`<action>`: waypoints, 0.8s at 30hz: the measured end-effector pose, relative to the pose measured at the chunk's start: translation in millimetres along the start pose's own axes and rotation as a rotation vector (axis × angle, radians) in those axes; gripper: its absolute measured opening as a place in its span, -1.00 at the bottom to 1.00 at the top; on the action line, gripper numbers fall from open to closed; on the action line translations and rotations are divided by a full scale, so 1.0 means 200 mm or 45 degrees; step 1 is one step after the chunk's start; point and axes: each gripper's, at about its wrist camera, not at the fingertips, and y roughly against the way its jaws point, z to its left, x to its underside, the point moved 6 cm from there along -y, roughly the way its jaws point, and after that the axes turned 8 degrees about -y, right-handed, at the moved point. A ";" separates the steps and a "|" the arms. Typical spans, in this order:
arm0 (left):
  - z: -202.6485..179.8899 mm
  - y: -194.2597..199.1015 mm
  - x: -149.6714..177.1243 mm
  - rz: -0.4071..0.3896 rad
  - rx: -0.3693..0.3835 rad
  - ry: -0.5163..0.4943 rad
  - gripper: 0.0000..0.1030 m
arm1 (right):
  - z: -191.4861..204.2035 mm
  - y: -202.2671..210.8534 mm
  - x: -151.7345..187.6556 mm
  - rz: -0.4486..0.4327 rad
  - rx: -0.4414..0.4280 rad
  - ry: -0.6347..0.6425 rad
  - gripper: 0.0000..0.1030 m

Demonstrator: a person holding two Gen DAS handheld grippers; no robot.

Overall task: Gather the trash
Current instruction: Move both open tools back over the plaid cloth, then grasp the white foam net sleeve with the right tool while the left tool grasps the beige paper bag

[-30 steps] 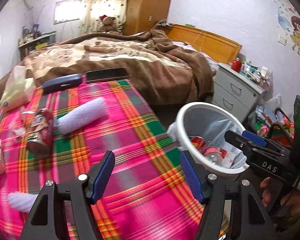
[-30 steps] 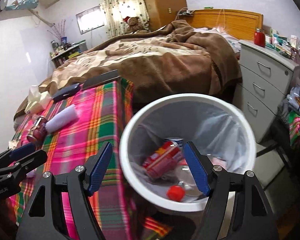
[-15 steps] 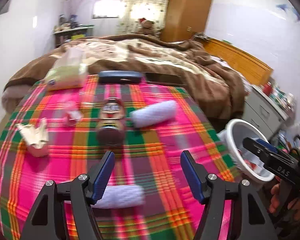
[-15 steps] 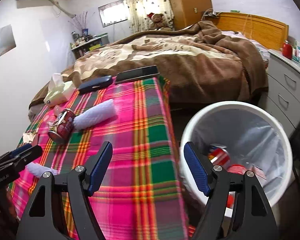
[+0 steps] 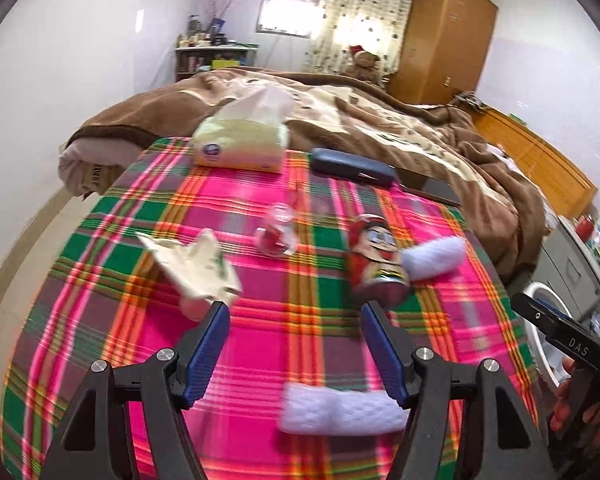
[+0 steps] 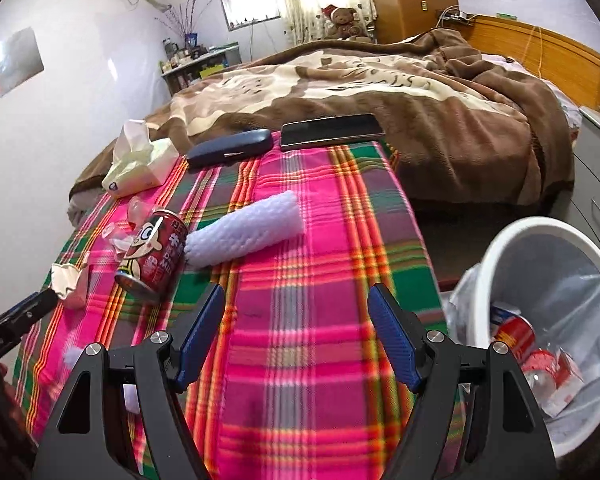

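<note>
Trash lies on a plaid tablecloth (image 5: pixel 260 332): a red can (image 5: pixel 376 262) on its side, a crumpled paper (image 5: pixel 198 268), a small clear plastic piece (image 5: pixel 278 232), and two white foam sleeves (image 5: pixel 434 258) (image 5: pixel 342 410). My left gripper (image 5: pixel 294 340) is open above the cloth, nothing between its fingers, the near foam sleeve just below it. My right gripper (image 6: pixel 298 336) is open too, over the cloth's right part, empty. In the right wrist view the can (image 6: pixel 154 256) and a foam sleeve (image 6: pixel 246 232) lie left of it. A white bin (image 6: pixel 500 264) with a liner and red trash stands at the right.
At the table's far edge sit a tissue pack (image 5: pixel 240 142), a dark glasses case (image 5: pixel 352 168) and a phone (image 6: pixel 332 130). Behind is a bed with a brown blanket (image 6: pixel 380 84). A grey drawer unit (image 6: pixel 598 168) stands right of the bin.
Both views have swung left from the bin to the table. The bin has slid to the right edge, and the can, paper and foam sleeves now lie in front of my left gripper. Both stay open.
</note>
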 end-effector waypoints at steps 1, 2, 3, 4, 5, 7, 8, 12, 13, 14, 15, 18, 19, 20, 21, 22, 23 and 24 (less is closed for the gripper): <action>0.03 -0.01 -0.01 0.001 -0.009 0.006 0.32 | 0.01 -0.02 -0.01 0.013 -0.013 -0.012 0.46; 0.06 -0.02 -0.01 0.006 -0.020 0.020 0.32 | 0.02 -0.04 -0.01 0.025 -0.030 -0.033 0.46; 0.10 -0.02 -0.01 0.010 -0.020 0.041 0.32 | 0.03 -0.06 -0.02 0.036 -0.039 -0.050 0.46; 0.13 -0.03 -0.02 0.013 -0.005 0.067 0.32 | 0.04 -0.09 -0.03 0.050 -0.032 -0.066 0.46; 0.17 -0.04 -0.02 0.016 0.011 0.100 0.32 | 0.05 -0.10 -0.03 0.056 -0.033 -0.074 0.46; 0.22 -0.06 -0.02 0.019 -0.011 0.114 0.34 | 0.06 -0.15 -0.04 0.077 -0.024 -0.091 0.46; 0.25 -0.07 -0.03 0.028 -0.032 0.116 0.34 | 0.07 -0.17 -0.05 0.082 -0.024 -0.094 0.46; 0.34 -0.11 -0.04 0.047 -0.043 0.139 0.35 | 0.08 -0.27 -0.08 0.123 -0.014 -0.134 0.46; 0.36 -0.11 -0.05 0.042 -0.045 0.140 0.35 | 0.08 -0.28 -0.09 0.131 -0.004 -0.148 0.46; 0.38 -0.13 -0.06 0.042 -0.043 0.140 0.36 | 0.08 -0.30 -0.10 0.136 -0.002 -0.161 0.46; 0.39 -0.15 -0.07 0.051 -0.048 0.145 0.37 | 0.08 -0.32 -0.10 0.143 -0.003 -0.170 0.46; 0.44 -0.20 -0.06 0.086 -0.060 0.156 0.38 | 0.09 -0.37 -0.12 0.157 0.027 -0.169 0.46; 0.44 -0.21 -0.06 0.087 -0.055 0.154 0.38 | 0.10 -0.38 -0.12 0.164 0.035 -0.170 0.46; 0.44 -0.23 -0.06 0.094 -0.049 0.154 0.38 | 0.10 -0.40 -0.13 0.169 0.032 -0.172 0.46; 0.44 -0.25 -0.05 0.106 -0.040 0.156 0.38 | 0.11 -0.41 -0.14 0.174 0.034 -0.175 0.46; 0.44 -0.26 -0.05 0.113 -0.031 0.155 0.38 | 0.11 -0.42 -0.14 0.173 0.040 -0.174 0.46; 0.44 -0.28 -0.04 0.128 -0.019 0.157 0.38 | 0.12 -0.43 -0.15 0.169 0.047 -0.167 0.46; 0.44 -0.31 -0.04 0.147 -0.017 0.161 0.38 | 0.13 -0.44 -0.16 0.171 0.053 -0.161 0.46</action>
